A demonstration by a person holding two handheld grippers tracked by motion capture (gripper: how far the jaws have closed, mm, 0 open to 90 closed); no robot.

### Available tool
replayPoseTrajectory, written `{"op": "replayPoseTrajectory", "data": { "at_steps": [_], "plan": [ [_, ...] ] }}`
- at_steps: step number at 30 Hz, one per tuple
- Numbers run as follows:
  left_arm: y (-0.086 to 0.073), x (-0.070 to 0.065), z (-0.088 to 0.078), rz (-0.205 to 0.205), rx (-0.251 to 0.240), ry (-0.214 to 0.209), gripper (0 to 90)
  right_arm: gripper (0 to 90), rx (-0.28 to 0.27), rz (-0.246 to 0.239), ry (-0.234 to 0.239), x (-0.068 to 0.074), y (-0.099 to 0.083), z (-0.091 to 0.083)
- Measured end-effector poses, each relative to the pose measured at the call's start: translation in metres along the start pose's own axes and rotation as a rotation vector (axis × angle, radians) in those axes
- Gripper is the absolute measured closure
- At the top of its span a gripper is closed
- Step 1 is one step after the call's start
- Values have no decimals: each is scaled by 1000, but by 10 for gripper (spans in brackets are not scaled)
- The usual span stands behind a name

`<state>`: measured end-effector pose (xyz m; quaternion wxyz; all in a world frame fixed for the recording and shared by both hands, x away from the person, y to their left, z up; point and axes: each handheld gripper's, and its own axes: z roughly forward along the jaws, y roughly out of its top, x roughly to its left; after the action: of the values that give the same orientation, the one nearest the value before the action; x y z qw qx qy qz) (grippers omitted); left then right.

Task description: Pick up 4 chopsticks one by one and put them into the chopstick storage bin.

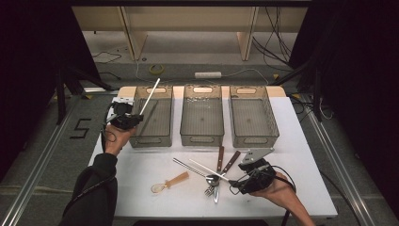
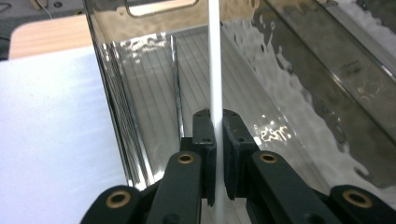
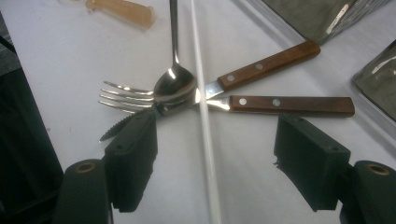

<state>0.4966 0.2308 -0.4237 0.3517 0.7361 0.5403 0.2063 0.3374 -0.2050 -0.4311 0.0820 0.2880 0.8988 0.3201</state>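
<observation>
The left gripper point(image 1: 126, 120) pinched a white chopstick point(image 1: 149, 97) over the left bin point(image 1: 162, 136) — a tilt could drop it outside; right gripper point(image 1: 248, 181) gaped wide.

My left gripper point(image 2: 215, 140): black jaws, brass pivot rivets | right gripper point(image 3: 224, 158): black pads, grey plate | sleeve point(image 1: 91, 188): dark
</observation>
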Motion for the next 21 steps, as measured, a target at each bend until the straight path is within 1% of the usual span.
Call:
{"op": "replayPoseTrajectory", "data": {
  "at_steps": [2,3,4,5,6,7,8,9,10,12,13,14,15,18,20,21],
  "plan": [
    [-1,1,3,4,17,3,847,312,0,1,0,0,0,0],
    [-1,0,4,1,15,6,846,312,0,2,0,0,0,0],
    [-1,-1,4,16,27,8,844,312,1,2,0,0,0,0],
    [0,-3,4,18,25,18,841,312,2,1,2,0,0,0],
    [1,-4,4,21,21,29,819,312,2,1,3,0,0,0],
    [3,-5,4,14,24,32,769,312,1,-1,4,0,0,0],
    [4,-5,4,17,34,31,710,312,2,-1,4,0,0,0],
    [4,-6,3,18,27,35,672,312,5,-2,4,0,0,0],
    [4,-6,2,19,25,32,654,312,4,-3,3,0,0,0],
    [5,-6,-1,2,19,27,610,312,4,0,2,1,0,0],
    [5,-5,-3,2,21,20,577,312,4,1,2,0,0,-1],
    [5,-6,-5,-9,19,2,554,312,4,0,1,0,0,-1],
    [5,-6,-7,0,23,-7,531,313,6,-1,-1,0,0,-1],
    [4,-11,-14,-2,17,-39,452,315,14,-2,1,0,0,-1],
    [3,-15,-20,-11,7,-72,407,322,27,-4,1,0,0,0],
    [3,-17,-23,-4,11,-91,385,326,40,-12,1,0,1,0]
  ]
}}
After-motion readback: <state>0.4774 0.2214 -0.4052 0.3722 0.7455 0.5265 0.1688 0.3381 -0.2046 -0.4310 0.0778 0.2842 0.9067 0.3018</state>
